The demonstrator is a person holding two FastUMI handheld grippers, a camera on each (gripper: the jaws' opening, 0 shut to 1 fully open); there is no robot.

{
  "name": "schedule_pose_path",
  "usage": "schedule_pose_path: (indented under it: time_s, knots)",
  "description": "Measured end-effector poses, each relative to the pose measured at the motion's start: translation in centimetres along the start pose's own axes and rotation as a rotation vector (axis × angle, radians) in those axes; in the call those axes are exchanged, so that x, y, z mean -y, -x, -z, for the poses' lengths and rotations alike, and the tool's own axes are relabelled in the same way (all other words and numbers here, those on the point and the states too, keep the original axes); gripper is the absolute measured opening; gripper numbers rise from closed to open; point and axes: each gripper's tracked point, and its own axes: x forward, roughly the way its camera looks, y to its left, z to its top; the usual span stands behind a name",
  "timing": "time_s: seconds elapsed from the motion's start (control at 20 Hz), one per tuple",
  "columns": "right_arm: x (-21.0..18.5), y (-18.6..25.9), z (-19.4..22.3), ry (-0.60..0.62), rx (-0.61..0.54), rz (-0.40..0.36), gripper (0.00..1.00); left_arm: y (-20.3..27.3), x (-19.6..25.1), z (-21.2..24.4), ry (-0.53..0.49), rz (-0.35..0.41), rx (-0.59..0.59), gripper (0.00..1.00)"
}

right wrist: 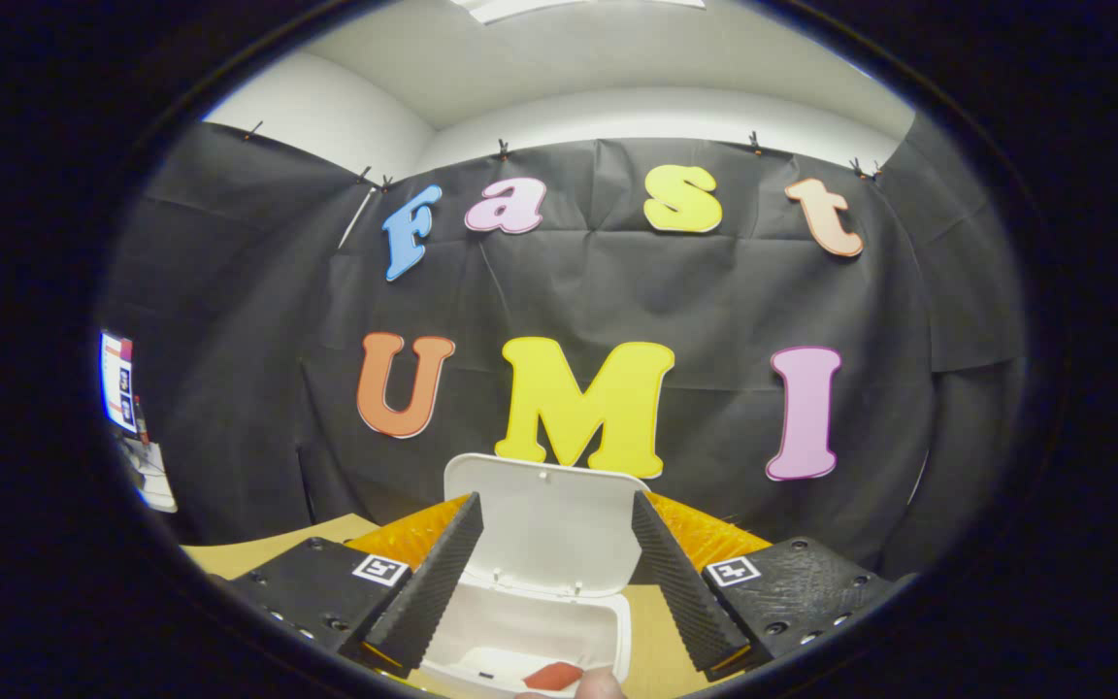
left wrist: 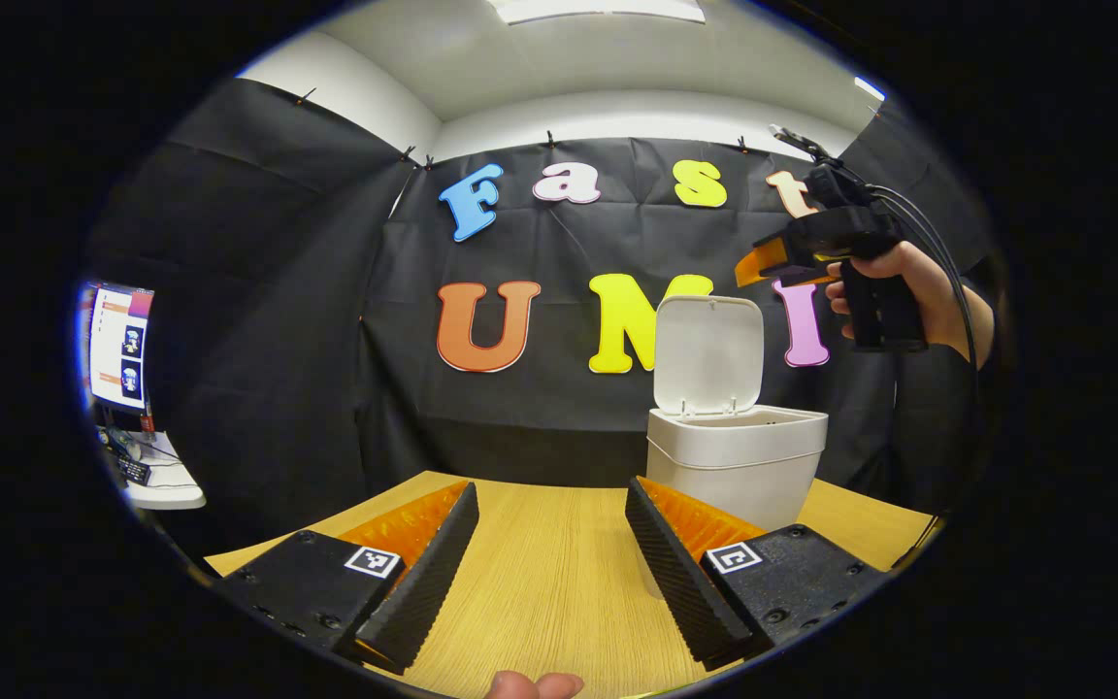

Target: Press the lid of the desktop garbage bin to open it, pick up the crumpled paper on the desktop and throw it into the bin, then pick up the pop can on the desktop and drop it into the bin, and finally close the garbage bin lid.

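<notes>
While the bin (left wrist: 736, 456) lid (left wrist: 707, 355) stands up, both hand-held grippers spread, right (right wrist: 556, 573) above it, left (left wrist: 551, 573) nearby.

No brand name, number or printed word can be read on the bin (left wrist: 734, 456), its lid (left wrist: 707, 354) or the worktop (left wrist: 549, 563). Each hand-held gripper carries small square black-and-white coded markers (left wrist: 372, 560) on its finger blocks, also seen in the right gripper view (right wrist: 381, 569); they hold patterns, not letters.
</notes>
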Motion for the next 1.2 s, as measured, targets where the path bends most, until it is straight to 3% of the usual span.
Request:
schedule_pose_path:
  time_s: [0.5,0.75,1.2]
  knots:
    - [-2.0,-8.5,-2.6,-0.057,-0.050,-0.031,0.95,-1.0,-1.4,-1.5,-0.018,-0.043,0.024,0.99]
    - [-0.9,-12.7,-2.9,-0.084,-0.130,0.012,0.95,-0.9,-1.4,-2.7,-0.018,-0.034,0.046,0.98]
    - [0.5,-13.0,-0.4,-0.115,-0.216,0.036,0.95,-0.8,-1.7,-2.5,-0.016,-0.039,0.046,0.98]
